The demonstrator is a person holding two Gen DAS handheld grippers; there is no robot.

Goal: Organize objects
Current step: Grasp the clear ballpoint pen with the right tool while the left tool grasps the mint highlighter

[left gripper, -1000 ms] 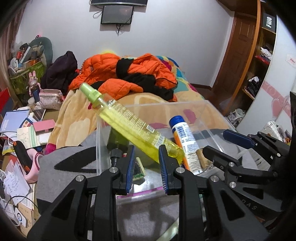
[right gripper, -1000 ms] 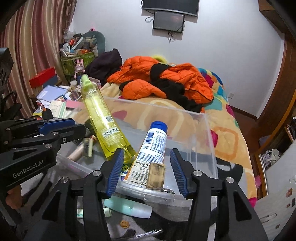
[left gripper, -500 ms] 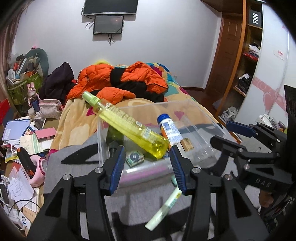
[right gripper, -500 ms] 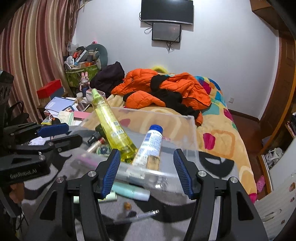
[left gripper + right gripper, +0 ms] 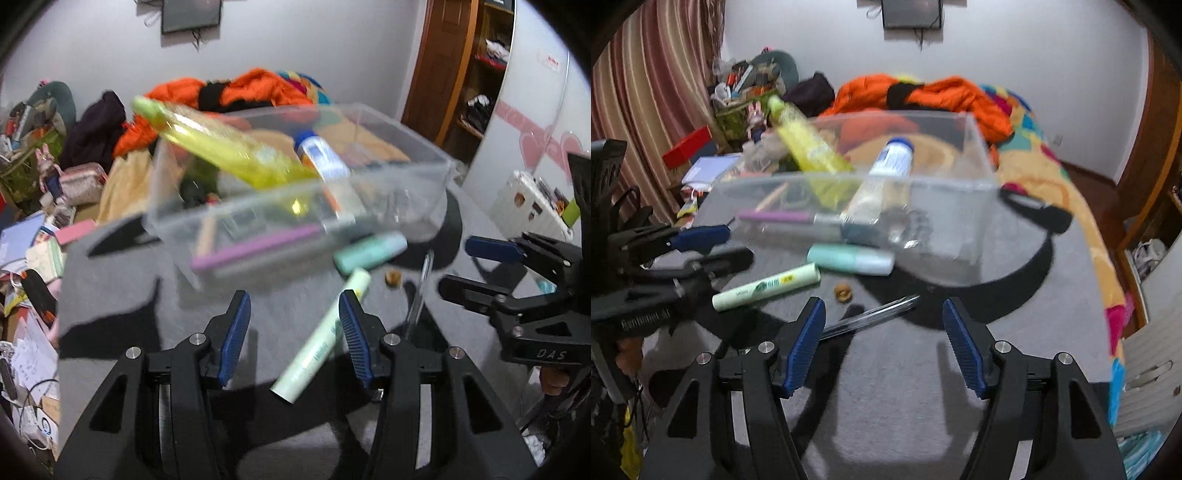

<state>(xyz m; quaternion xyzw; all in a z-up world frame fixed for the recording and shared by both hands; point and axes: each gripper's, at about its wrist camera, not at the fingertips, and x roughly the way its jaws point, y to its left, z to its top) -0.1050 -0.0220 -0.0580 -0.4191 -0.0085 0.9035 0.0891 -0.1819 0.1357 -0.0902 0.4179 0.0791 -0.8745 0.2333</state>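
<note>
both claws are released and hold nothing. the left gripper (image 5: 294, 334) hangs over the grey cover (image 5: 147, 280), jaws spread, with the near end of a pale green tube (image 5: 320, 341) lying between them on the cover. the right gripper (image 5: 884, 345) is also spread wide, and a clear pen (image 5: 871, 317) lies just past its left finger. a clear bin (image 5: 964, 177) sits on the cover beyond both. a yellow bottle (image 5: 809, 147) leans out over its far left rim, and a white tube with a blue cap (image 5: 892, 158) leans beside it. a purple stick (image 5: 774, 216) lies low inside; the smaller things in there are too blurred to tell. a mint tube (image 5: 849, 259) lies just outside the near wall, beside the green tube. a small brown bit (image 5: 843, 292) lies between the tubes and the pen.
</note>
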